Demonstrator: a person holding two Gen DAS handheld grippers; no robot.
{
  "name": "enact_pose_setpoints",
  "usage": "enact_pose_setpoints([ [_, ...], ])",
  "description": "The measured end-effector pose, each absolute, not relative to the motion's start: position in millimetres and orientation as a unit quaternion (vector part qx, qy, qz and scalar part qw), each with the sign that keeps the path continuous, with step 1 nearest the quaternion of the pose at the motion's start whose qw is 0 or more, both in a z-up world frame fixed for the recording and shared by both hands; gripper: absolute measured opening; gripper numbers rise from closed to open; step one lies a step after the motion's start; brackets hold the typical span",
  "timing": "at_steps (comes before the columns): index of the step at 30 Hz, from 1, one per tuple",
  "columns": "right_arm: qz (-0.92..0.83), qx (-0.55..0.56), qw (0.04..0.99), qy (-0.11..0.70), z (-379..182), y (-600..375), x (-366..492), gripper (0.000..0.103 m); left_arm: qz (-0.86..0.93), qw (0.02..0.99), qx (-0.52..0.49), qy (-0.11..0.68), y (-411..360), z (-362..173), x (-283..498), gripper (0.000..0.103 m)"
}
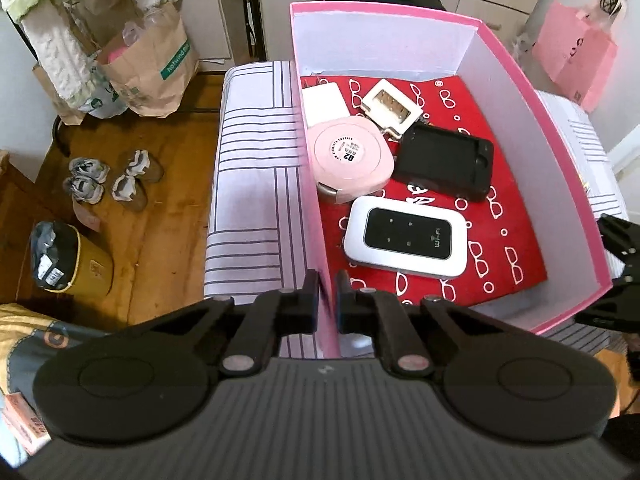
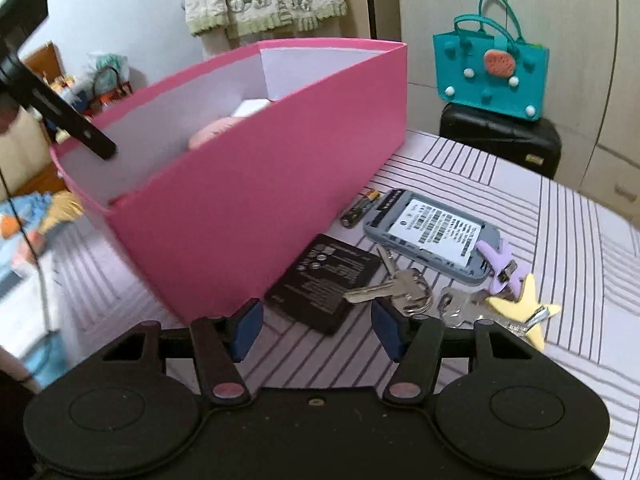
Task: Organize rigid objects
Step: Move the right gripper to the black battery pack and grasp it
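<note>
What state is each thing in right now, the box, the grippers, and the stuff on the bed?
Box: open, no lid, items inside.
Left gripper: shut on the box wall.
Right gripper: open, empty, over the flat battery.
Router: inside the box, face up.
Grey device: outside on the bed, back cover off.
Keys: outside, on the bed.

One pink box (image 1: 560, 184), five gadgets inside, two batteries (outside) (image 2: 324, 280), two keys (image 2: 384, 286)
</note>
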State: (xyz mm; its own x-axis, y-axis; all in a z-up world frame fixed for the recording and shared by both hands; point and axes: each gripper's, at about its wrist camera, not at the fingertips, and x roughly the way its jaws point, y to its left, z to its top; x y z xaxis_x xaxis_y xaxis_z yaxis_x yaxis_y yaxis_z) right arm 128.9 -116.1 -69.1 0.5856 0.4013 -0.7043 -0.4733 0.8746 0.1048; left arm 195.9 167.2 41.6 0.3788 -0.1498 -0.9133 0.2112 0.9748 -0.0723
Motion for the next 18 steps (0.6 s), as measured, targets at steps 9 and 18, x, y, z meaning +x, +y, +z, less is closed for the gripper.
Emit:
enact_pose_setpoints([
  [9, 0.233, -0.064, 0.896, 0.373, -69, -118, 124, 0.067, -0.117, 0.856, 0.013, 0.504, 175, 57, 192, 0.006],
  [18, 0.23, -0.064, 0.899, 0.367, -72, -102, 130, 0.069, -0.124, 0.853, 0.013, 0.507, 177, 55, 200, 0.007],
])
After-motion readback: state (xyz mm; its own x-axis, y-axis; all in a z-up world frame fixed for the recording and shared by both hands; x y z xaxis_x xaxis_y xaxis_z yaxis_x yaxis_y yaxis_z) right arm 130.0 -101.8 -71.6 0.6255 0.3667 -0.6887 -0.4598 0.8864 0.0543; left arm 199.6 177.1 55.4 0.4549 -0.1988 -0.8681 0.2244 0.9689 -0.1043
